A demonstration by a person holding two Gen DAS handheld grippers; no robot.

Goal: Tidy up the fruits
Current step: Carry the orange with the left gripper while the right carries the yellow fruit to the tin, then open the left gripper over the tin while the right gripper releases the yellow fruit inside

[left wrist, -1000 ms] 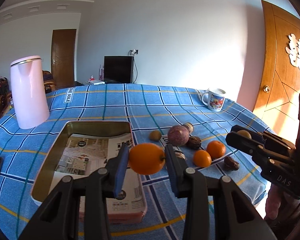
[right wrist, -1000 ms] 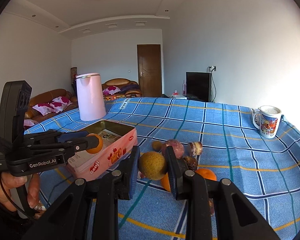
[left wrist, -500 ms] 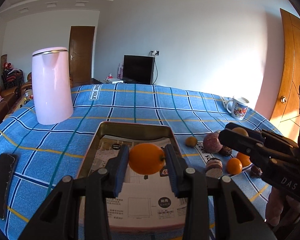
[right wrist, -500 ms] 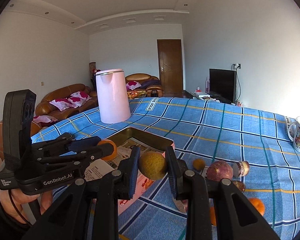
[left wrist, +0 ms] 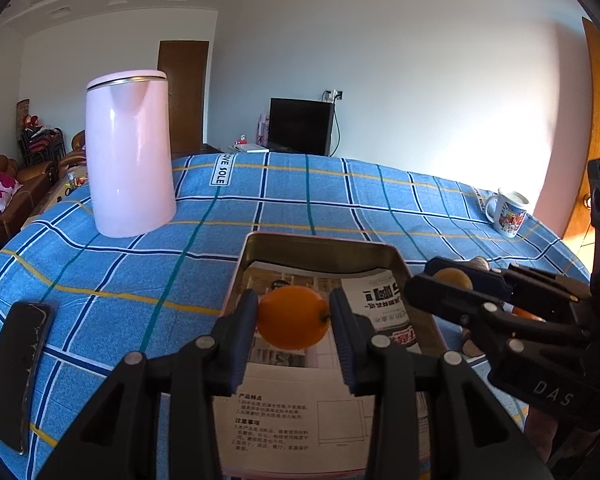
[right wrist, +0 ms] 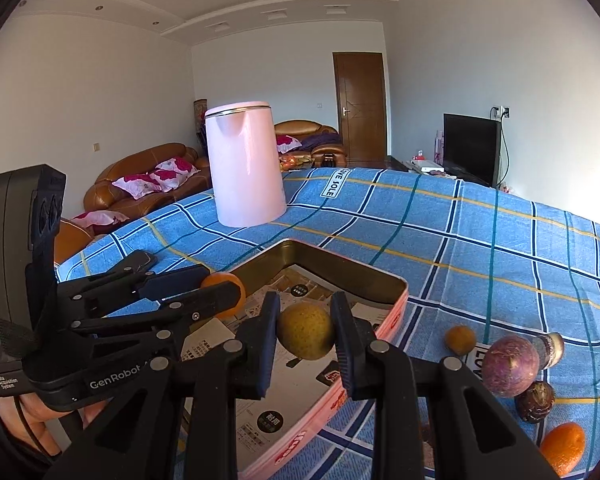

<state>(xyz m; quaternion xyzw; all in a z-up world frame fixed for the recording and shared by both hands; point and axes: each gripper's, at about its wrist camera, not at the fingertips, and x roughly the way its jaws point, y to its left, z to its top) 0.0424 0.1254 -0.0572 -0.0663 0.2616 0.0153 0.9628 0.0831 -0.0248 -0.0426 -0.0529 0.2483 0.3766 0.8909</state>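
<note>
My left gripper is shut on an orange and holds it above the open pink tin, which is lined with printed paper. My right gripper is shut on a yellow-green fruit, also above the tin. Each gripper shows in the other's view: the right one at the tin's right side, the left one at its left side. Loose fruits lie right of the tin: a small yellow one, a purple one, a dark one and an orange one.
A tall pink kettle stands on the blue checked tablecloth behind and left of the tin. A black phone lies near the left front edge. A printed mug stands far right.
Both grippers have moved left from the loose fruits to over the tin, each still holding its fruit.
</note>
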